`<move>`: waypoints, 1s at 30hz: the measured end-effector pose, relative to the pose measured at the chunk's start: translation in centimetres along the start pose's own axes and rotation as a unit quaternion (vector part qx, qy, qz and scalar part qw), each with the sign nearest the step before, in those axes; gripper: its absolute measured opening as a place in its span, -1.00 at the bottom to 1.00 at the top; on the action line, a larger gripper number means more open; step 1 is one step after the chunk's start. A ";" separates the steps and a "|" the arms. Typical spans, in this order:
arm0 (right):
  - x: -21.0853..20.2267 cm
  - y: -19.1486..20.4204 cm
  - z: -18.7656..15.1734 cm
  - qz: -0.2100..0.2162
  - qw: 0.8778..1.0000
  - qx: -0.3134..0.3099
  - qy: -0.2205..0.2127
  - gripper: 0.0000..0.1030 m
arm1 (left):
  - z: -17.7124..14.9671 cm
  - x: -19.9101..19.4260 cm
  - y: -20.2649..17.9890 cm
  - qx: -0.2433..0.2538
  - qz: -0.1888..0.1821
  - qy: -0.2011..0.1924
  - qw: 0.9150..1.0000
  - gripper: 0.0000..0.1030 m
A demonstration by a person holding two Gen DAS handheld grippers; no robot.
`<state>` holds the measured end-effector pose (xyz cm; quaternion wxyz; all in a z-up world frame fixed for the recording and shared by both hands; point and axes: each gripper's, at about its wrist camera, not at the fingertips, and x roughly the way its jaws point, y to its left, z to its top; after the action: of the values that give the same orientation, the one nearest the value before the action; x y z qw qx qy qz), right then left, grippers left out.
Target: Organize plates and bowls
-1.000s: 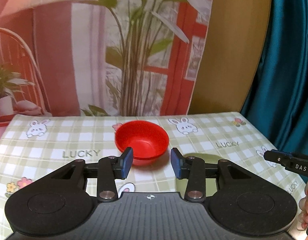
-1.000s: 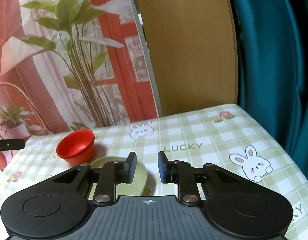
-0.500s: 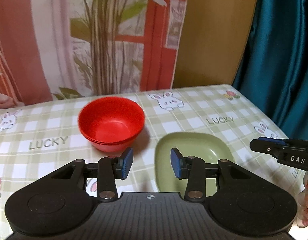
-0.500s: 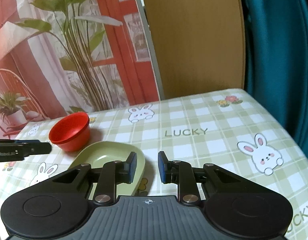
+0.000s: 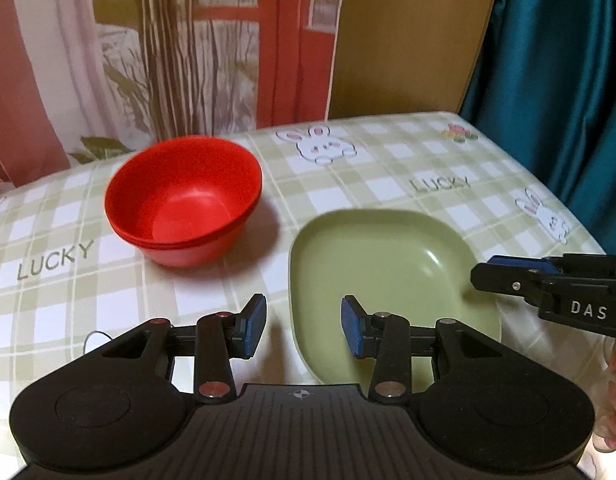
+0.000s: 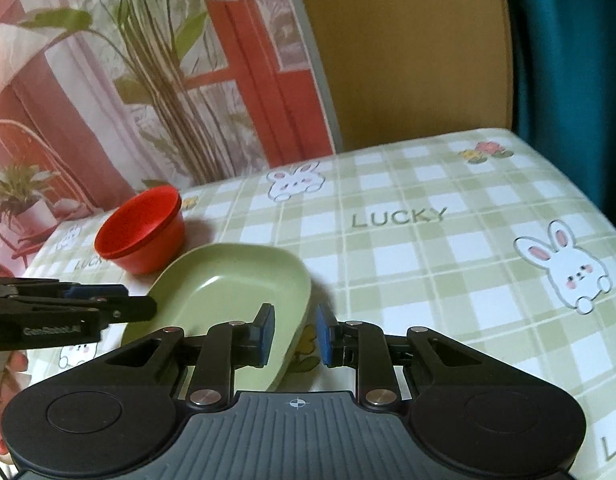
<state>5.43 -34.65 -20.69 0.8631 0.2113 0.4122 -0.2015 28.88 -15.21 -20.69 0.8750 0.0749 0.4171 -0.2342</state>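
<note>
- Lower centre of the left wrist view: the left tool (image 5: 302, 330) hangs with its blue pads parted and nothing between them, straddling the near-left rim of the green plate (image 5: 387, 264).
- Lower centre of the right wrist view: the right tool (image 6: 294, 334) has its pads set narrowly apart, unclenched, with the plate's (image 6: 228, 292) near-right edge in the gap; whether a pad touches the rim cannot be told.
- Centre of both views: the plate lies flat on the checked tabletop (image 5: 387, 176), just right of the red bowl (image 5: 184, 204), close beside it but apart.
- The bowl sits centre left; a doubled rim line suggests two nested bowls, though blur leaves that unsure.
- Risk, as a judgement: two tools closing on one shallow, sloped rim could tip or skid the plate into the bowl, or collide with each other.
- Hidden: the plate's near edge lies behind both tool bodies, and only fingertips of the person's hands show at the frame edges.
</note>
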 end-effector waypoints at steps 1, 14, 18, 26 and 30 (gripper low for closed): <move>0.2 0.1 -0.1 0.001 1.000 0.001 0.004 -0.61 | -0.1 0.2 0.1 0.001 -0.001 0.004 1.000 -0.16; 1.4 -0.2 -0.9 0.001 0.999 0.040 0.030 -0.76 | -0.6 1.2 0.2 0.004 -0.006 0.024 1.000 -0.68; 1.5 -0.2 -1.0 -0.004 0.998 0.048 0.030 -0.81 | -0.7 1.0 0.2 -0.001 -0.009 0.020 1.000 -0.68; 0.6 0.1 -0.2 -0.009 0.998 0.059 0.009 -0.82 | 0.6 -1.7 -0.3 0.003 0.002 -0.019 1.000 -0.68; -0.5 0.8 0.6 -0.005 0.998 0.058 -0.007 -0.82 | 0.9 -3.9 -0.4 0.004 0.009 -0.038 0.999 -0.68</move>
<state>5.91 -34.23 -19.81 0.8511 0.2580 0.3949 -0.2305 27.21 -14.49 -17.11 0.8919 0.0727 0.3820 -0.2308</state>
